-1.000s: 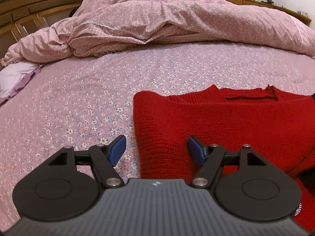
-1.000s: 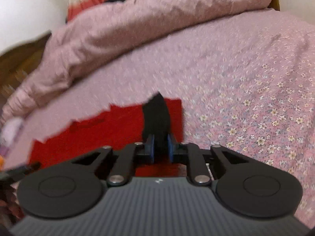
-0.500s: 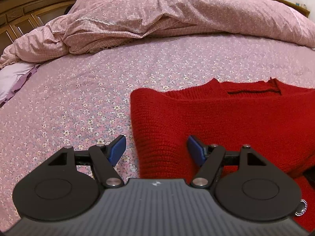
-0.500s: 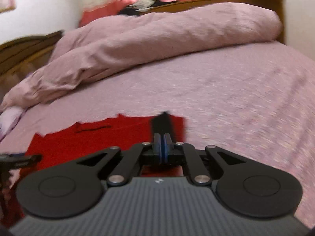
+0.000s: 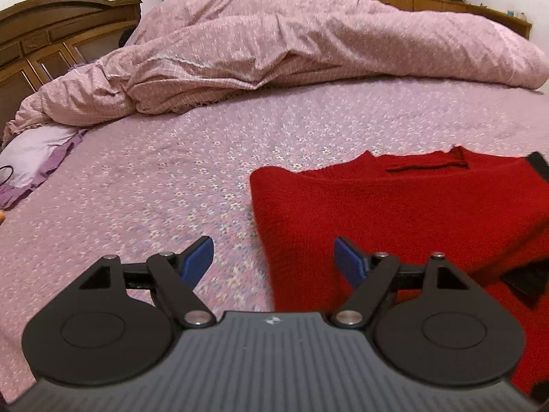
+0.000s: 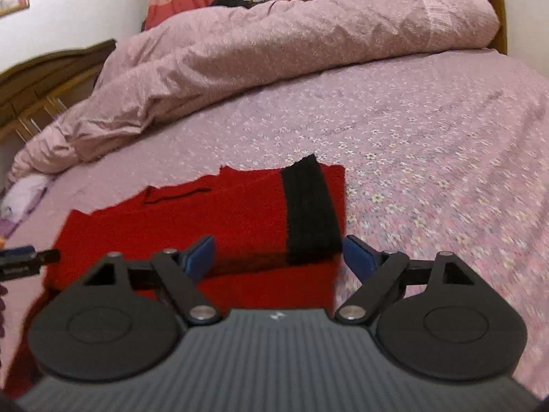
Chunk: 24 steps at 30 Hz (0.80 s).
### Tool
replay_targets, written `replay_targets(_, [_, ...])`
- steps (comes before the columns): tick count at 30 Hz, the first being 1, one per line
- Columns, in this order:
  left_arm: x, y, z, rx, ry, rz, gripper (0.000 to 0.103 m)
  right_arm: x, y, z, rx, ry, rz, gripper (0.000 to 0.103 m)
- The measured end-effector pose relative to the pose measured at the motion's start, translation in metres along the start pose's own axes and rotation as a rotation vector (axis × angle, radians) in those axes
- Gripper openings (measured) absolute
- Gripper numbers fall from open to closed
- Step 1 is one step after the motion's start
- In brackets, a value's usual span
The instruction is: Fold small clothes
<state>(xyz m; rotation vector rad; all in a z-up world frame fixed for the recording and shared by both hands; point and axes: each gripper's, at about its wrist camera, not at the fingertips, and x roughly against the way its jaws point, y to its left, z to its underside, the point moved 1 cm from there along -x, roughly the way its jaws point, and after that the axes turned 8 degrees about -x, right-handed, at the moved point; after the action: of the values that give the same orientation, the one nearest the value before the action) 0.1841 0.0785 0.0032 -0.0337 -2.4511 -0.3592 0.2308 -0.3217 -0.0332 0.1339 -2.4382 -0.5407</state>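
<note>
Red sweater point(image 5: 394, 213), flat on the bed point(image 5: 171, 185), black cuff point(image 6: 312, 213) folded in just ahead of the wide, empty right fingers point(image 6: 278, 257); left fingers point(image 5: 272, 257), equally wide, straddle its side edge: grip low there, fold inward squarely.

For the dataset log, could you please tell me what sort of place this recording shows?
Most likely a home bedroom. A red knitted sweater lies on a bed with a pink floral bedsheet, a rumpled pink duvet is heaped at the back, and a dark carved wooden headboard stands at the left.
</note>
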Motion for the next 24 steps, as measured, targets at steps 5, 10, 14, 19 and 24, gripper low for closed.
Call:
replay_targets(5, [0.04, 0.012, 0.018, 0.026, 0.011, 0.015, 0.081, 0.034, -0.002, 0.012, -0.043, 0.058, -0.061, 0.082])
replay_targets(10, [0.071, 0.026, 0.04, 0.057, 0.031, 0.015, 0.081, 0.066, 0.0, 0.026, 0.011, 0.083, -0.055, 0.082])
replay_targets(14, [0.093, 0.035, 0.058, 0.098, 0.053, 0.034, 0.081, 0.088, -0.002, 0.034, 0.036, 0.103, -0.05, 0.082])
replay_targets(19, [0.116, 0.031, 0.079, 0.082, 0.071, 0.041, 0.081, 0.108, -0.009, 0.049, 0.053, 0.129, -0.041, 0.081])
replay_targets(24, [0.129, 0.022, 0.097, 0.068, 0.1, 0.062, 0.081, 0.12, -0.015, 0.067, 0.031, 0.158, -0.039, 0.081])
